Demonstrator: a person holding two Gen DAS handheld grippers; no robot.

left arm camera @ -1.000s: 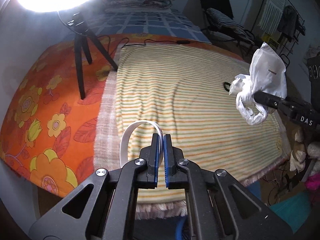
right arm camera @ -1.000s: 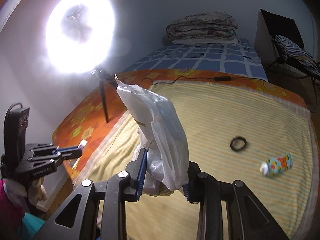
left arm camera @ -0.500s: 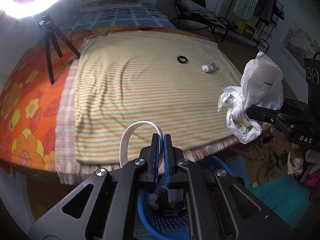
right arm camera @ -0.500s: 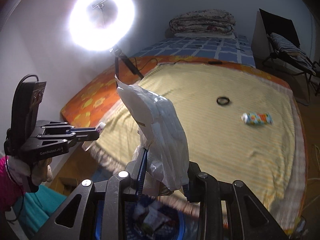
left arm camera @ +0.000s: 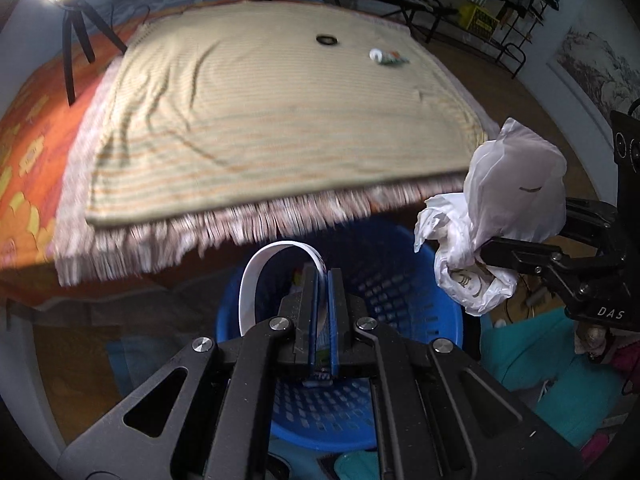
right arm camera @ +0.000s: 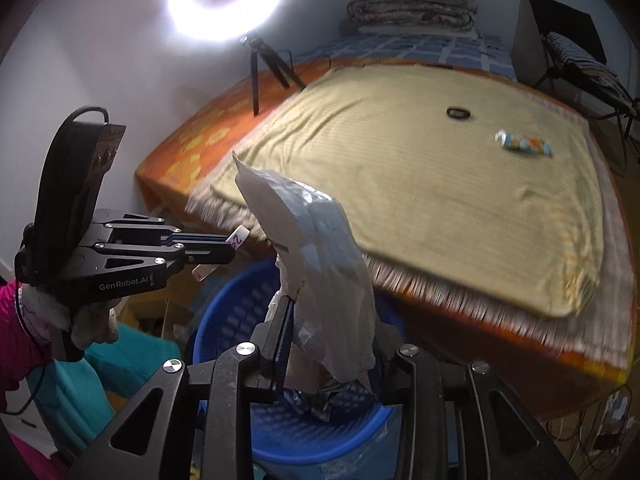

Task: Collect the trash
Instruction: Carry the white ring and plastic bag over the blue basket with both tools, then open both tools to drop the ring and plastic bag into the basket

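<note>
My left gripper [left arm camera: 323,276] is shut on a curled white paper strip [left arm camera: 256,276] and hangs over the blue perforated basket [left arm camera: 400,280] on the floor by the bed. It also shows in the right wrist view [right arm camera: 228,246]. My right gripper [right arm camera: 332,320] is shut on a crumpled white plastic bag [right arm camera: 316,256] above the same basket [right arm camera: 224,328]; the bag also shows in the left wrist view [left arm camera: 504,216]. A black ring [right arm camera: 459,113] and a small colourful tube [right arm camera: 524,143] lie on the striped bed cover.
The bed with the striped fringed cover [left arm camera: 280,120] over an orange floral sheet [left arm camera: 24,120] lies ahead. A ring light on a tripod [right arm camera: 256,64] stands on it. Folded blankets [right arm camera: 412,8], a chair [right arm camera: 580,60] and teal fabric [left arm camera: 552,384] are around.
Both grippers have pulled back off the bed and down, from over the striped cover to over the blue basket. Each still holds its item.
</note>
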